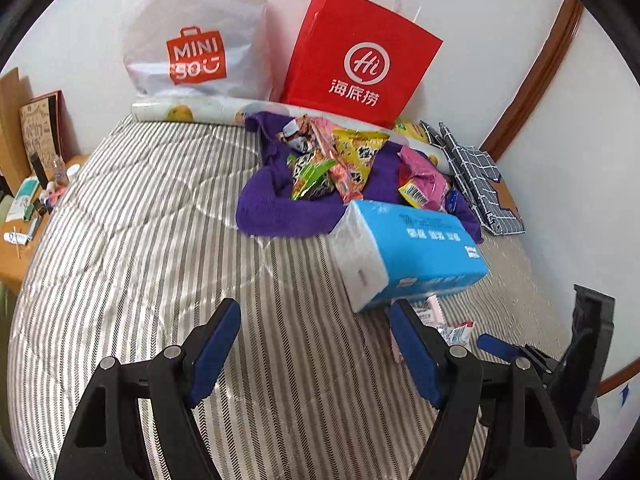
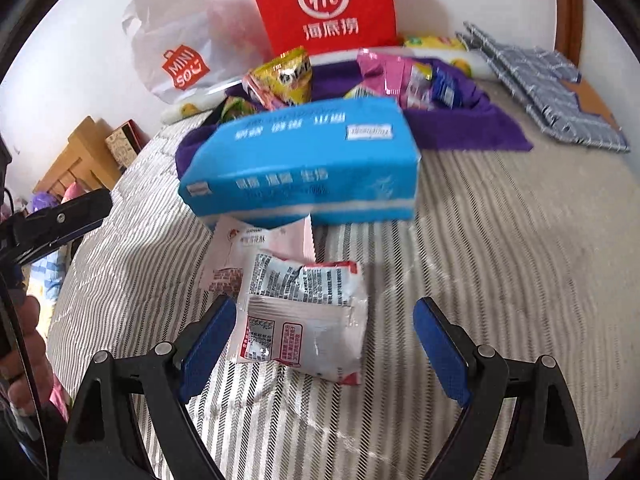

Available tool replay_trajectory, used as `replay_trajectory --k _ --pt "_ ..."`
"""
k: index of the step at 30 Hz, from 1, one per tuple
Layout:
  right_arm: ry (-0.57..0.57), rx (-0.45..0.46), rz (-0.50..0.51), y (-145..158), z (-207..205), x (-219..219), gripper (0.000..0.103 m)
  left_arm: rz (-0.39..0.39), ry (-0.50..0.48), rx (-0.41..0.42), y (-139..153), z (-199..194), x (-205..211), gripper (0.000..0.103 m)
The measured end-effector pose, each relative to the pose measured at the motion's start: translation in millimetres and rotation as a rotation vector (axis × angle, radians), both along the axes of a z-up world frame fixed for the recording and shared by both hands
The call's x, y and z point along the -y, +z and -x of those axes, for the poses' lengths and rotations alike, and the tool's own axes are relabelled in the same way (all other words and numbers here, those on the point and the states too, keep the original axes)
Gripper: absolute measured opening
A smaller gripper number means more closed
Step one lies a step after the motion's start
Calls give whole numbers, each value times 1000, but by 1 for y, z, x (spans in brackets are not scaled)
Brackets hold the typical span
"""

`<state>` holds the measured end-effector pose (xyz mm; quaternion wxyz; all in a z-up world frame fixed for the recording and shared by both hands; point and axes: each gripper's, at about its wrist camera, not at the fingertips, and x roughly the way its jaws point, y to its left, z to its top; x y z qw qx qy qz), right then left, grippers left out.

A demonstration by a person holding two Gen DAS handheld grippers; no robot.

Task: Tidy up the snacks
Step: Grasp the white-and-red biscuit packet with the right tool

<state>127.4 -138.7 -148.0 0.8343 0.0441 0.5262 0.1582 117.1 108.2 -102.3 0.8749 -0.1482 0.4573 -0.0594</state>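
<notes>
A heap of bright snack packets lies on a purple towel at the back of the striped bed. In front of it a blue tissue pack rests partly on a flat pink packet. A crumpled white snack packet with red print lies on the bedcover, between the fingers of my right gripper. That gripper is open, with a clear gap at the right pad. My left gripper hangs open over bare bedcover, left of the tissue pack, with nothing between its fingers.
A red paper bag and a white plastic shopping bag stand against the wall behind the towel. A folded checked cloth lies at the right. A cluttered wooden side table borders the bed's left edge.
</notes>
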Motion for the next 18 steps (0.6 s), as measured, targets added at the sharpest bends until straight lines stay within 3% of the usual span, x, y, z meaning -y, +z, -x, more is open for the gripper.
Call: replay_trajectory --k 5,11,14,18 --pt "-4 17 18 -4 0 -9 92 18 -2 -25 -12 1 -7 75" --pt "-30 69 177 -10 6 -33 92 35 -7 -49 -23 0 -9 75" --pt "-48 73 185 -11 6 -34 92 34 -10 -61 -28 0 -8 75" --pt "-62 96 197 -10 8 -33 83 44 -6 -70 -32 0 -7 75"
